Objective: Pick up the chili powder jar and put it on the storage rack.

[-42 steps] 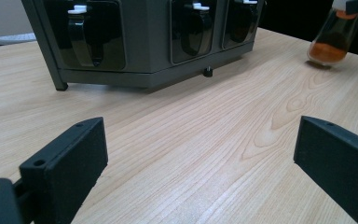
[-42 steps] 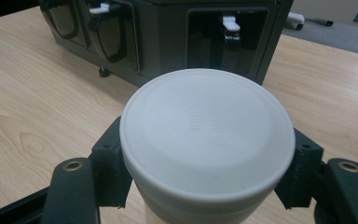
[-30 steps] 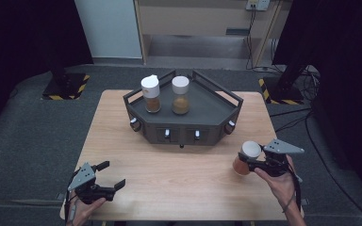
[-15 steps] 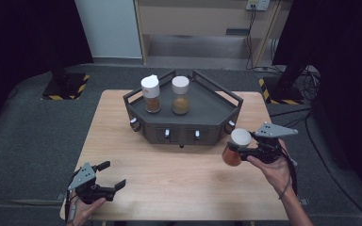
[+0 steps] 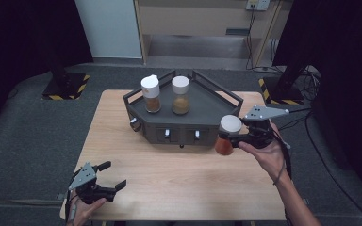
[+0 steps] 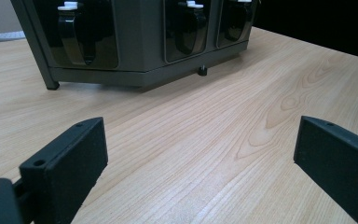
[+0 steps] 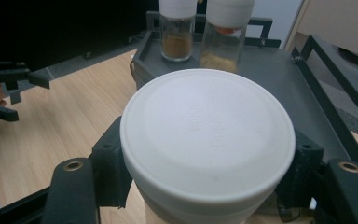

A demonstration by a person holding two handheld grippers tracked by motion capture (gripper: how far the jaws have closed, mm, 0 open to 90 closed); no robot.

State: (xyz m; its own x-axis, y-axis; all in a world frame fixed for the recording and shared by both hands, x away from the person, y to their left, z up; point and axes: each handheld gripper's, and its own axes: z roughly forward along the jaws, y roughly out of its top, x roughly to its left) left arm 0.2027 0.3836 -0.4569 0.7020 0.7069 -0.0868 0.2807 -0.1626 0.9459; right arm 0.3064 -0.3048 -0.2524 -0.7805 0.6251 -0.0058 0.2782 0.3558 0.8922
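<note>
Carrying a white-capped spice jar (image 5: 227, 136) toward the dark grey rack (image 5: 202, 110), the right gripper (image 5: 235, 139) has its jaws clamped on the jar just below the cap, off the rack's front right corner.

To do it well, I'd keep the jar upright, lift it clear of the rack's thin rail, then set it down beside the two jars (image 5: 166, 94) already standing at the rack's back. Smooth plastic cap, clear glass, reddish-brown powder; pale grained wooden table (image 5: 169, 179). Well in front of the rack, the left gripper (image 5: 107, 175) rests, jaws apart, nothing between them.
</note>
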